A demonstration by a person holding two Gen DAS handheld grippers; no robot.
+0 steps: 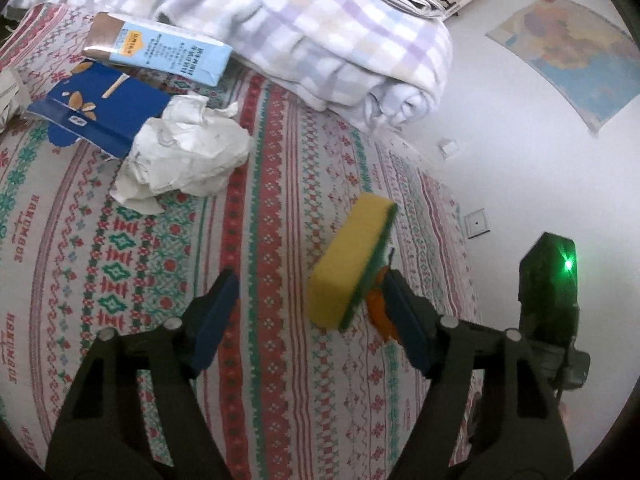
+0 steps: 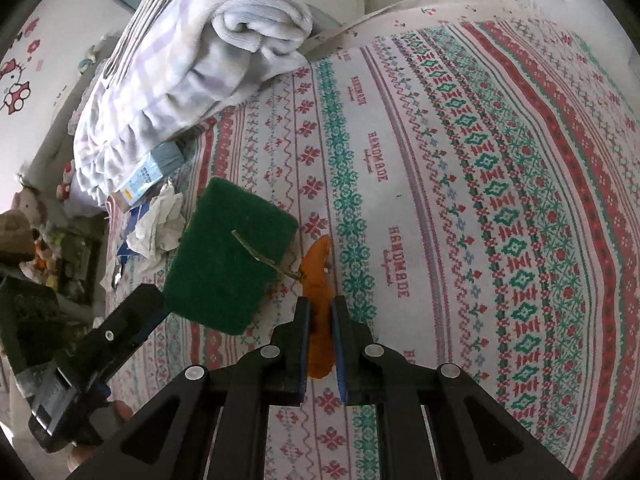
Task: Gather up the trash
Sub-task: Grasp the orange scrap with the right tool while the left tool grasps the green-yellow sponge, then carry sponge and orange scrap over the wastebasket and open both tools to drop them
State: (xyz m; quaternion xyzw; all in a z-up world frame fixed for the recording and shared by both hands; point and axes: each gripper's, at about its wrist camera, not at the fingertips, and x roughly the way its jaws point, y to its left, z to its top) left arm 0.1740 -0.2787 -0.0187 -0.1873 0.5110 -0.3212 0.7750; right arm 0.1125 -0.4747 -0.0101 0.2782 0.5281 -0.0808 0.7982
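Note:
A yellow sponge with a green scrub side stands tilted on the patterned bedsheet, close to the right finger of my open, empty left gripper. In the right wrist view the sponge shows its green face. My right gripper is shut on an orange peel with a thin stem, lying on the sheet; the peel also shows in the left wrist view. Crumpled white paper, a dark blue box and a light blue carton lie at the far left.
A folded checked blanket lies at the head of the bed, also in the right wrist view. A white wall with a map borders the bed. The left gripper shows at the lower left of the right wrist view. Toys sit beyond the bed's edge.

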